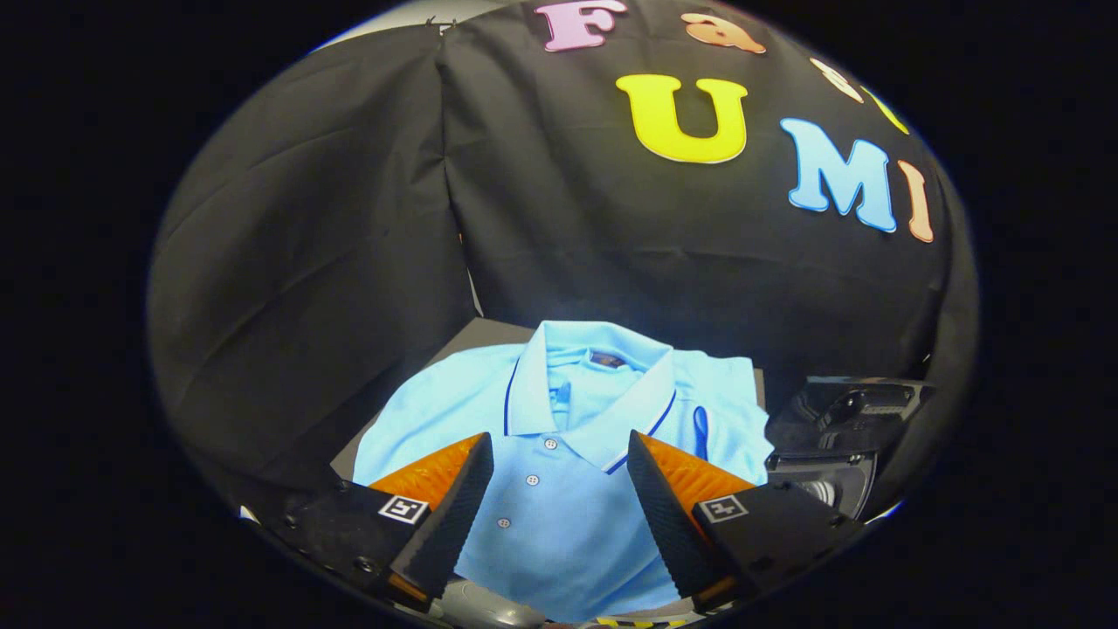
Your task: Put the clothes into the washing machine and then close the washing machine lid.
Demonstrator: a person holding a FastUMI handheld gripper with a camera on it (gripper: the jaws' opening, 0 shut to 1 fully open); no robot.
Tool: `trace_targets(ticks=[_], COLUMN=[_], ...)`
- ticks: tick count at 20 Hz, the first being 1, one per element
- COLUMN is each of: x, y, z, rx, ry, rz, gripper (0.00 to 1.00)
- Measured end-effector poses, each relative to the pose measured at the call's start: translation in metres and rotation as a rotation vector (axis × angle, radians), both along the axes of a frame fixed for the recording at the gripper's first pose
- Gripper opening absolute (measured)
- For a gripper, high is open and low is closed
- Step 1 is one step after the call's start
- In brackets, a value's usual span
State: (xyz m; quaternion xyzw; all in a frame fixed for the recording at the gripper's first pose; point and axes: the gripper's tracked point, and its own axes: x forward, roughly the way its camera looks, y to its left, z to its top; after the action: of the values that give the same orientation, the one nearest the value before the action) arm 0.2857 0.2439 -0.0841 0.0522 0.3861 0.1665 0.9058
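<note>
A light blue polo shirt (559, 454) lies folded flat on a dark surface, collar toward the booth wall and button placket running toward me. My gripper (559, 454) hovers over it, open, with the placket and its buttons showing in the wide gap between the two fingers (454, 498). Neither finger presses on the cloth as far as I can see. To the right of the shirt, beyond the right finger, stands a small dark washing machine (838, 428) with its lid raised and part of the drum opening showing.
The dark board (472, 336) under the shirt ends just behind the collar, where the black cloth wall (349, 262) hangs close. The wall also wraps round the left side.
</note>
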Motion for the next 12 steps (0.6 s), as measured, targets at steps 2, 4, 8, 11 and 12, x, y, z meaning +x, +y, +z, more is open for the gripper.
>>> trace_targets(ticks=[2,4,8,11,12], x=[0.0,0.002,0.003,0.003,0.004], y=[0.008,0.018,0.024,0.024,0.025], z=[-0.018,-0.029,-0.045,-0.051,-0.052], rx=[-0.03,-0.044,-0.112,-0.126,-0.125], ry=[0.031,0.033,0.019,0.021,0.018], rz=[0.001,0.009,0.024,0.026,0.03], gripper=[0.96,0.97,0.97,0.97,0.97])
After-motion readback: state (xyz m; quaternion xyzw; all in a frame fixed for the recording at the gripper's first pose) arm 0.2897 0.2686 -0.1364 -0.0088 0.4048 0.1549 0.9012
